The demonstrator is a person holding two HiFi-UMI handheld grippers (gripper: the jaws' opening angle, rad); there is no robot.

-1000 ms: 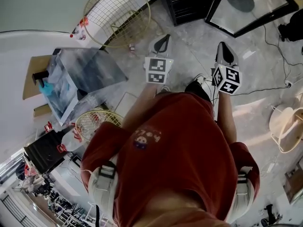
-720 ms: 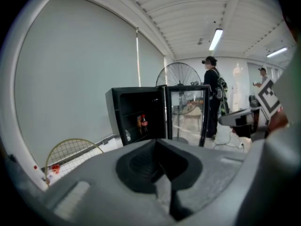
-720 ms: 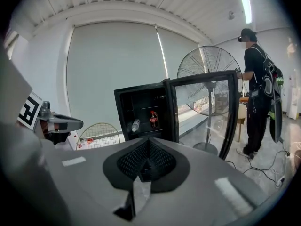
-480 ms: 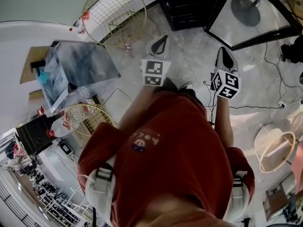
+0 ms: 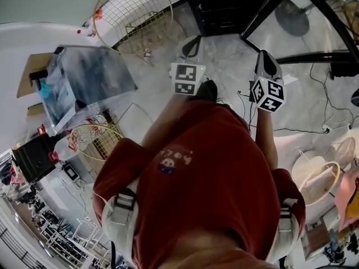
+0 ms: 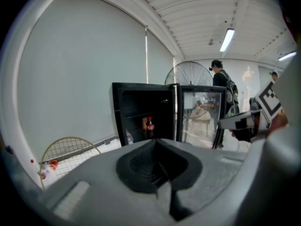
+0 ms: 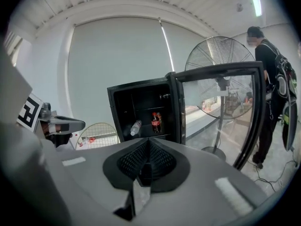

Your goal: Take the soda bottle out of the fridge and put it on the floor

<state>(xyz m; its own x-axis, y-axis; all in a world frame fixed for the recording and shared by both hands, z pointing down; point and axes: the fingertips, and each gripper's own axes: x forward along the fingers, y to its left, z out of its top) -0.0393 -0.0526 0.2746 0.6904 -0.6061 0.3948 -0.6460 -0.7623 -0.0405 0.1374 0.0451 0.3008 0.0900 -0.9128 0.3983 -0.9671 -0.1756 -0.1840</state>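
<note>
The soda bottle (image 7: 154,121) with its red label stands upright on a shelf inside the open black fridge (image 7: 141,105), next to another dark bottle; it also shows in the left gripper view as the soda bottle (image 6: 149,126). Both grippers are held out in front of the person, well short of the fridge (image 5: 224,4). My left gripper (image 5: 192,45) is shut and empty, its pads meeting at the left gripper's tip (image 6: 155,142). My right gripper (image 5: 265,58) is shut too, nothing held, seen close as the right gripper (image 7: 148,142).
A clear water bottle (image 7: 135,127) lies tilted on the same shelf. The glass fridge door (image 7: 221,112) stands swung open to the right, a floor fan (image 7: 221,62) behind it. A person (image 7: 270,93) stands at far right. Wire baskets (image 5: 134,13), a clear plastic box (image 5: 84,80) and floor cables (image 5: 325,88) lie around.
The person has stepped toward the fridge: it and its open door have come further into the head view. Both grippers stay shut, carried forward together.
</note>
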